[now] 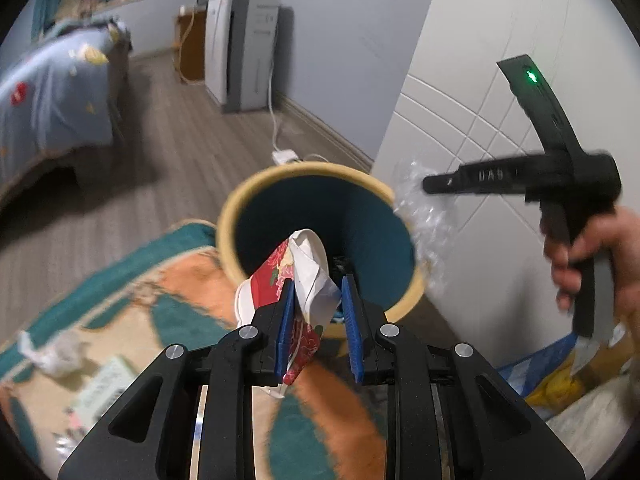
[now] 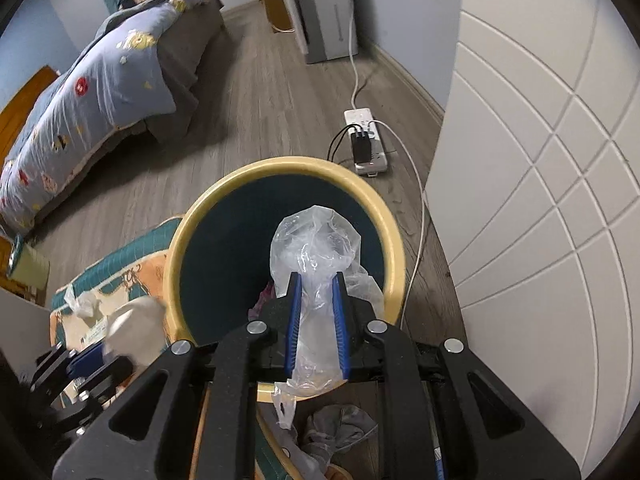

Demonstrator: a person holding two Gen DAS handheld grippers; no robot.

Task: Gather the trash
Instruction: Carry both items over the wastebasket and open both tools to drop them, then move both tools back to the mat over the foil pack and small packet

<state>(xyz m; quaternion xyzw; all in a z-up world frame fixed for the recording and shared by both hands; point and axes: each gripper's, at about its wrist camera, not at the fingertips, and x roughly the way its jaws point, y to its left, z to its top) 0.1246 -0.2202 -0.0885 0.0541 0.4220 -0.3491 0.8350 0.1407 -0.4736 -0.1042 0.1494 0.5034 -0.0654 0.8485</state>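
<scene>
Right in front of my left camera, my left gripper (image 1: 318, 298) pinches a crumpled paper cup (image 1: 296, 276), red with flowers and white inside, squashed flat between the blue pads. It hangs over the near edge of the trash bin (image 1: 240, 216), a round bin with a yellow rim and a dark teal inside. My right gripper (image 2: 316, 294) pinches a clear plastic bag (image 2: 316, 240), and the bag puffs up above the pads, right over the mouth of the bin. In the left view I see a hand (image 1: 592, 260) holding that right gripper on the right side of the bin, close to the white cupboard door (image 1: 500, 60). Both things look very light and soft. I think the cup will stay crushed and should drop straight when I let go. The bag looks slippery and floaty, so it may cling to the pads or drift to the side. Holding it by the bunched middle seems best. More trash waits on the colourful rug (image 1: 176, 300) to the left: a white paper wad (image 1: 52, 352) and a small flat box (image 1: 104, 392). Far off, a bed (image 2: 100, 80) and a power strip (image 2: 366, 140) sit on the wooden floor (image 2: 260, 100).
</scene>
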